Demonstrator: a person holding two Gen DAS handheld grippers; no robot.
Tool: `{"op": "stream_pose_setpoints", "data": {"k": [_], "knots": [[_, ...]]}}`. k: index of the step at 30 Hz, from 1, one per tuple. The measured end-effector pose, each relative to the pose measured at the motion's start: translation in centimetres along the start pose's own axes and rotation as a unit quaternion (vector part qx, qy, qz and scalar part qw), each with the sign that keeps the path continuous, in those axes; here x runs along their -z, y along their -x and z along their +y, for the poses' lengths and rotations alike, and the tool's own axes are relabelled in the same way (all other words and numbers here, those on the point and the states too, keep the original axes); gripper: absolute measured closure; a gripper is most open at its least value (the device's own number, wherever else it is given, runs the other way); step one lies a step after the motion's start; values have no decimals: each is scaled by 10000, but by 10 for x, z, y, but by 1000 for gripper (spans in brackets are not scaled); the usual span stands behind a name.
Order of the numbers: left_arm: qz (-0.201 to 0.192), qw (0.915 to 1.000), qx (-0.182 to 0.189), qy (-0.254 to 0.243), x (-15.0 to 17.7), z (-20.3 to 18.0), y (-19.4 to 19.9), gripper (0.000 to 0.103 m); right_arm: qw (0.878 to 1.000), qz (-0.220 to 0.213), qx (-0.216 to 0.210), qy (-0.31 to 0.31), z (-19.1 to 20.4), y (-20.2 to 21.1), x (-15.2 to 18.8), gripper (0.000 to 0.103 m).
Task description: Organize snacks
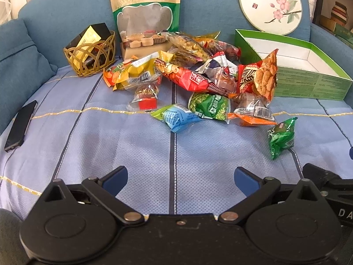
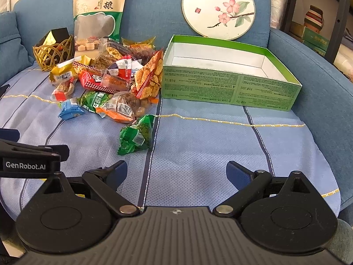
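A pile of several wrapped snack packets [image 1: 198,72] lies on the blue sofa cover; it also shows in the right wrist view [image 2: 110,77]. One green packet [image 1: 281,135] lies apart at the front, and shows in the right wrist view [image 2: 135,135]. An open green box [image 1: 308,75] with a white inside stands to the right of the pile, empty [image 2: 231,81]. My left gripper [image 1: 179,180] is open and empty, well short of the pile. My right gripper [image 2: 176,174] is open and empty, near the green packet.
A wicker basket [image 1: 90,55] holding a black box stands left of the pile. A tall grain bag [image 1: 145,11] and a round flowered fan [image 1: 271,4] lean on the sofa back. A black phone [image 1: 21,125] lies at the left. A shelf [image 2: 313,28] stands at right.
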State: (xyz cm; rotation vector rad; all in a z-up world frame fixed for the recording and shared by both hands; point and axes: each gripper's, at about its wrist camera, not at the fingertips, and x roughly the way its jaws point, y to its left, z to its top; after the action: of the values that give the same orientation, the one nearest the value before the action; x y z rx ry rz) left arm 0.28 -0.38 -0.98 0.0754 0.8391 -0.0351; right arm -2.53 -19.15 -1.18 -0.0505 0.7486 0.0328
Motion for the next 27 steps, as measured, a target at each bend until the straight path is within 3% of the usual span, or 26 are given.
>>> {"op": "stream_pose_setpoints", "data": {"k": [20,27], "knots": [[7,9999,-75,113,-1,9,-5,0,10000,-18,-10,22,2,-5,-1,0],[26,9999,-73,99,0,9,-8,0,9993,-293,-208,-89,0,-6,3,0]]}}
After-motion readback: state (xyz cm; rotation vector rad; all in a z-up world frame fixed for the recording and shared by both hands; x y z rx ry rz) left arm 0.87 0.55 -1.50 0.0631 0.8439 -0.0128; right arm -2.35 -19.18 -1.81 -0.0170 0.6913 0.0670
